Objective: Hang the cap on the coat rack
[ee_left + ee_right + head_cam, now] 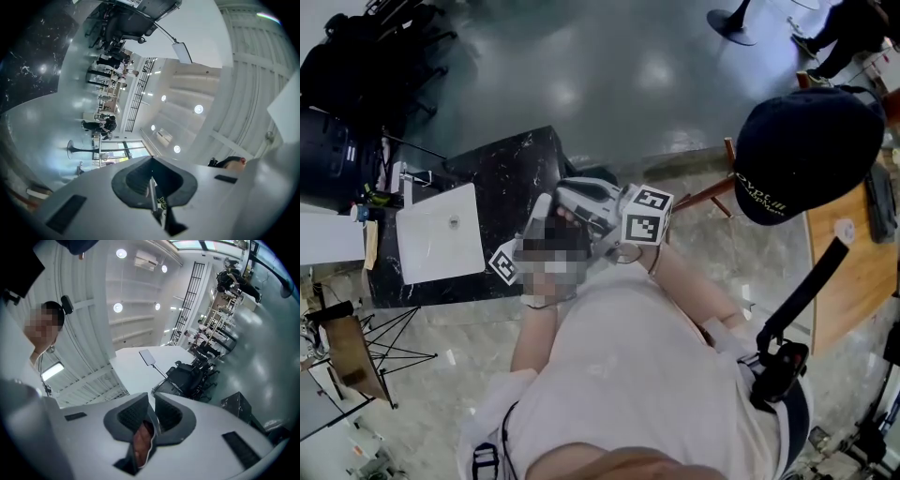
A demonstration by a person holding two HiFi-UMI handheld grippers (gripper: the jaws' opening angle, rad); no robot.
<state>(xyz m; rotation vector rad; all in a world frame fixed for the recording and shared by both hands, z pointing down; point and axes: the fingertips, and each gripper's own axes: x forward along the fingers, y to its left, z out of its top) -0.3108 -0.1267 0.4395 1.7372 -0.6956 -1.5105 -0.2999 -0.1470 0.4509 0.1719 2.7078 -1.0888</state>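
Our left tool is clenched shut and our right tool is barely parted. The cap sits on the coat rack, well apart to our right.

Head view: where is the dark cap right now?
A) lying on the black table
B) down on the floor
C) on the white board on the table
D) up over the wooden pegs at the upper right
D: the cap sits over the wooden pegs at the upper right of the head view, well apart from the black table and off the floor.
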